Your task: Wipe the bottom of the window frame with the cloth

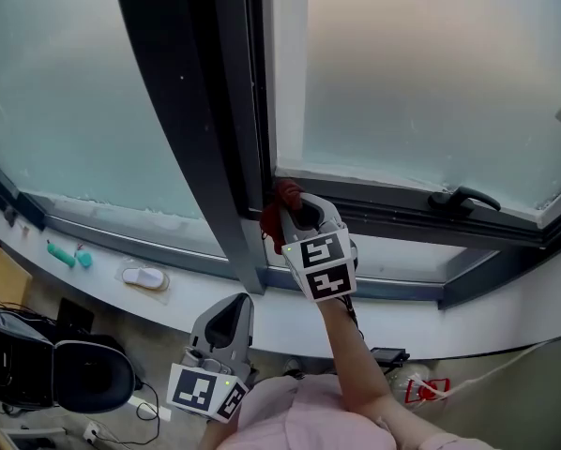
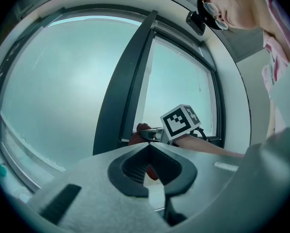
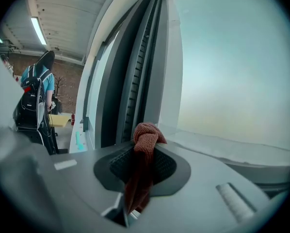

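A dark red cloth (image 1: 278,212) is bunched at the bottom left corner of the right-hand window, where the lower frame rail (image 1: 393,206) meets the dark mullion (image 1: 205,111). My right gripper (image 1: 295,210) is shut on it and holds it against that corner. In the right gripper view the cloth (image 3: 145,136) sticks up between the closed jaws of the right gripper (image 3: 144,152), close to the frame's edge. My left gripper (image 1: 232,309) hangs low by my body, shut and empty. From the left gripper (image 2: 149,147) I see the right gripper (image 2: 152,134) and the cloth (image 2: 138,129) ahead.
A black window handle (image 1: 463,198) sits on the lower rail to the right. On the white sill (image 1: 290,322) at left lie teal items (image 1: 69,254) and a white object (image 1: 144,277). A black chair (image 1: 74,373) and cables (image 1: 421,387) are below. A person with a backpack (image 3: 36,96) stands far off.
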